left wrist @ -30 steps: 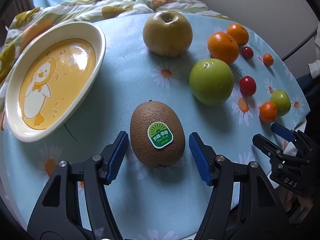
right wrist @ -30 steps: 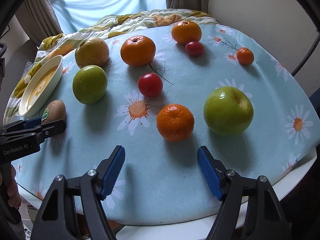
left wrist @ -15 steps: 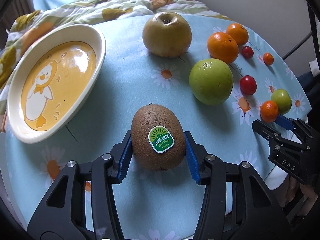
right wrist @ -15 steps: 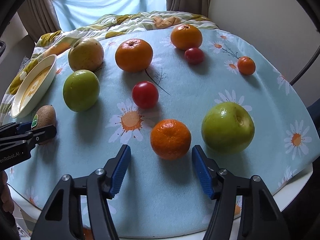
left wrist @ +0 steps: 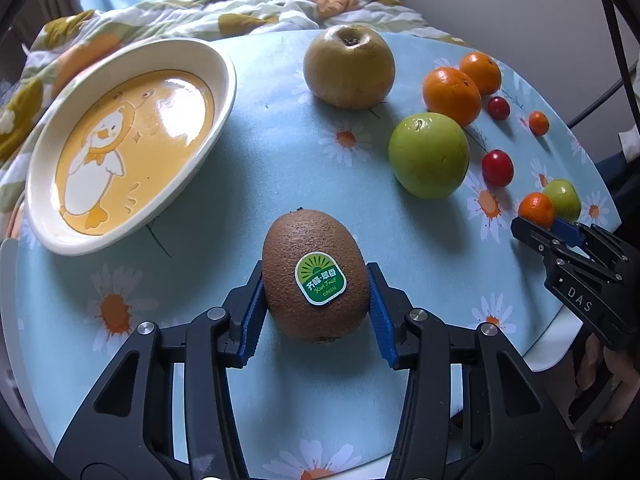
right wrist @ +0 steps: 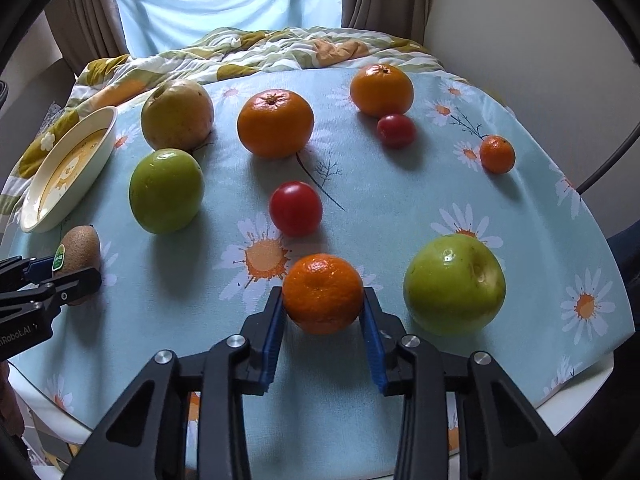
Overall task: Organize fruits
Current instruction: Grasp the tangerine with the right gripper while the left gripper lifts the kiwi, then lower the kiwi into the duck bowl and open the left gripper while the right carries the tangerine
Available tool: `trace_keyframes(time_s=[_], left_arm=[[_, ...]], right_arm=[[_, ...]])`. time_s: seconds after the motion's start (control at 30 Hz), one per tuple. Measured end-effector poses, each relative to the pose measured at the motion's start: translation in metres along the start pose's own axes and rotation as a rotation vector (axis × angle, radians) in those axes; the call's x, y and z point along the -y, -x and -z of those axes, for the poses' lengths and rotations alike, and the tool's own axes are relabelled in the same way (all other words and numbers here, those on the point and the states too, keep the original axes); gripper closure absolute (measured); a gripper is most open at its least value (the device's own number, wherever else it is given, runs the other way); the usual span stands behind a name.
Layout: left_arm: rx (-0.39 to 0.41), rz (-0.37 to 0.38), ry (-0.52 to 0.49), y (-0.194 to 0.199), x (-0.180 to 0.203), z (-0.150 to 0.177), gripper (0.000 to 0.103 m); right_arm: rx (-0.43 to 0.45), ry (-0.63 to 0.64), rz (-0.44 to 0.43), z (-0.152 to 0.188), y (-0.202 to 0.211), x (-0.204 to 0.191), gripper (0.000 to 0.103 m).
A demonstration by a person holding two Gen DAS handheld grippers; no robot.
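My left gripper (left wrist: 316, 288) is shut on a brown kiwi (left wrist: 316, 272) with a green sticker, resting on the tablecloth. The kiwi also shows in the right wrist view (right wrist: 80, 246). My right gripper (right wrist: 323, 300) is shut on a small mandarin (right wrist: 323, 292) near the table's front edge; it also shows in the left wrist view (left wrist: 536, 209). An oval cream dish with a duck picture (left wrist: 132, 140) lies left of the kiwi, empty.
On the daisy tablecloth lie a brown pear (left wrist: 349, 68), a green apple (left wrist: 429, 155), two oranges (right wrist: 275, 124) (right wrist: 382, 89), two cherry tomatoes (right wrist: 295, 208) (right wrist: 396, 130), a second green apple (right wrist: 454, 284) and a tiny mandarin (right wrist: 497, 154). A quilt lies behind.
Both grippers closed: the left jaws came in onto the kiwi, and the right gripper moved forward and closed onto the small mandarin.
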State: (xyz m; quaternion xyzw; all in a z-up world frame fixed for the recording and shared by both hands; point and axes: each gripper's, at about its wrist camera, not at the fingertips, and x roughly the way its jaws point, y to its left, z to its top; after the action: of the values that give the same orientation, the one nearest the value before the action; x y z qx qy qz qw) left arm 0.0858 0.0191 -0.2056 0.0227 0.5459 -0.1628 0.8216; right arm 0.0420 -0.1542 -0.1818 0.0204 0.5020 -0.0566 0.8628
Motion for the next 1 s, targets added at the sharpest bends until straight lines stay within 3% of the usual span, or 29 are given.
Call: trace_keyframes(time_s=[0.37, 0.63, 1.0], left_arm=[[0.076, 0.011, 0.066, 0.042, -0.02, -0.011, 0.051], [0.151, -0.017, 0.085, 0.077, -0.058, -0.033, 0.051], [0.209, -0.07, 0.066, 0.079, -0.125, -0.07, 0.051]], right_arm=[[0.044, 0.073, -0.039, -0.026, 0.027, -0.03, 0.069], [0.095, 0.129, -0.083, -0.061, 0.045, -0.071, 0.069], [0.13, 0.173, -0.139, -0.104, 0.04, -0.141, 0.069]])
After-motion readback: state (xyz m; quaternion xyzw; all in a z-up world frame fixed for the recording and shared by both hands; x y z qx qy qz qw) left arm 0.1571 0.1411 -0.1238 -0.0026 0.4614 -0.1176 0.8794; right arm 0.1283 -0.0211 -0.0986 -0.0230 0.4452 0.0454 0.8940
